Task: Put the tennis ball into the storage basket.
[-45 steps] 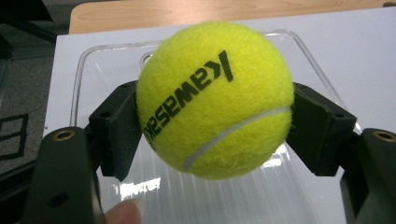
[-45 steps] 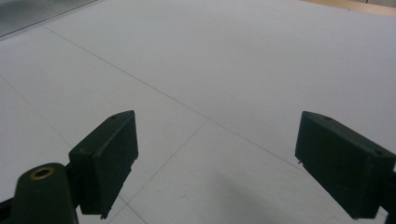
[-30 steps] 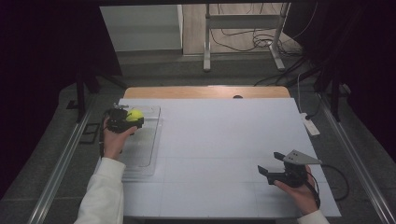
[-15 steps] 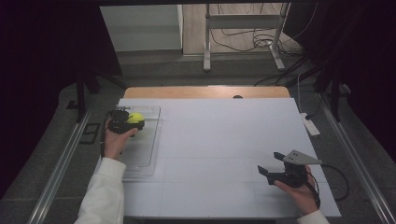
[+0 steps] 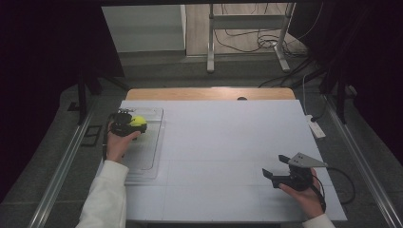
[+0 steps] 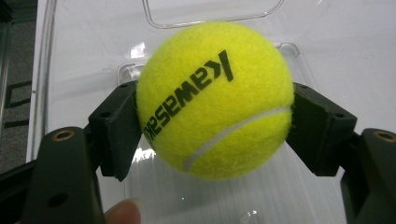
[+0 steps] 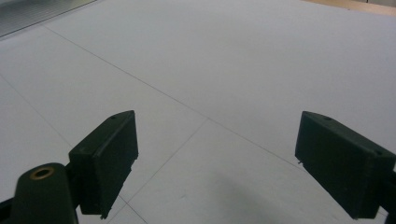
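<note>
- High view: left gripper [image 5: 129, 124] at ten o'clock on the white table [image 5: 228, 142], clamped on a yellow tennis ball [image 5: 138, 121] above a clear plastic tray [image 5: 151, 152]. Right gripper [image 5: 278, 167] at four o'clock, jaws spread, nothing between.
- Left gripper view: both jaws press the tennis ball [image 6: 215, 99] at its sides; "Kawasaki" lettering faces up, tray [image 6: 93, 46] beneath.
- Right gripper view: jaws wide apart over bare table [image 7: 224, 70].

We see our right gripper [image 7: 217, 163] with jaws spread wide over the bare white table [image 7: 261, 60], thin seams crossing it.
</note>
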Demonstrator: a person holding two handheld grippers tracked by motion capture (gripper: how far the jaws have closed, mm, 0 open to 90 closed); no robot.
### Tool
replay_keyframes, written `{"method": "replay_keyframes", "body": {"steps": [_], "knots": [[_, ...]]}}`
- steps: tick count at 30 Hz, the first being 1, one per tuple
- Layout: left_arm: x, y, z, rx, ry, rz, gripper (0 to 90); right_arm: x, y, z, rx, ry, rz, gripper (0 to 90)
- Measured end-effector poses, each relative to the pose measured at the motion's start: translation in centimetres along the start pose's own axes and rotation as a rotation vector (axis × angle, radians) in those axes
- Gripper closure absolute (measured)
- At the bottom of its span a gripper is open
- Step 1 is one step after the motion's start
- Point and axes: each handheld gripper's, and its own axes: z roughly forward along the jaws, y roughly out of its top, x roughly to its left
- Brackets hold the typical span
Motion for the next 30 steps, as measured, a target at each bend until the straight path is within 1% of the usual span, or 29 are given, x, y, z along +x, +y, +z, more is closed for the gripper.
{"method": "replay_keyframes", "body": {"steps": [3, 4, 6, 8, 13, 16, 19, 21, 24, 25, 30], "knots": [[-0.04, -0.04, 0.22, 0.010, 0.013, 0.007, 26.2, 0.00, 0.00, 0.01, 0.000, 0.000, -0.001, 13.3], [-0.12, -0.05, 0.33, 0.014, 0.025, 0.015, 26.1, 0.00, 0.00, 0.00, 0.000, 0.000, 0.000, 13.4], [-0.20, -0.05, 0.38, 0.015, 0.029, 0.014, 26.1, 0.00, 0.00, 0.00, -0.001, 0.000, 0.000, 13.3], [-0.33, -0.02, 0.49, 0.024, 0.047, 0.032, 26.1, 0.01, 0.00, 0.00, 0.000, 0.000, 0.000, 13.4], [-0.58, -0.04, 0.69, 0.038, 0.073, 0.052, 25.8, -0.02, 0.00, -0.02, -0.001, 0.001, 0.002, 13.3], [-0.65, -0.05, 0.75, 0.043, 0.079, 0.058, 25.0, -0.03, -0.01, -0.01, 0.000, 0.001, 0.001, 13.4], [-0.64, -0.02, 0.76, 0.036, 0.075, 0.056, 22.9, -0.01, -0.01, 0.03, 0.000, 0.001, -0.001, 13.4], [-0.71, -0.04, 0.83, 0.042, 0.083, 0.061, 21.7, -0.01, -0.01, 0.02, 0.000, 0.001, 0.000, 13.3], [-0.79, -0.02, 0.82, 0.036, 0.074, 0.058, 20.2, -0.01, 0.00, -0.02, -0.001, 0.002, 0.003, 13.3], [-0.80, -0.01, 0.78, 0.033, 0.068, 0.057, 19.7, -0.01, 0.00, -0.02, -0.001, 0.002, 0.002, 13.3], [-0.92, 0.17, 0.18, -0.006, 0.069, 0.056, 17.5, -0.04, 0.00, -0.04, -0.002, 0.003, 0.004, 13.3]]}}
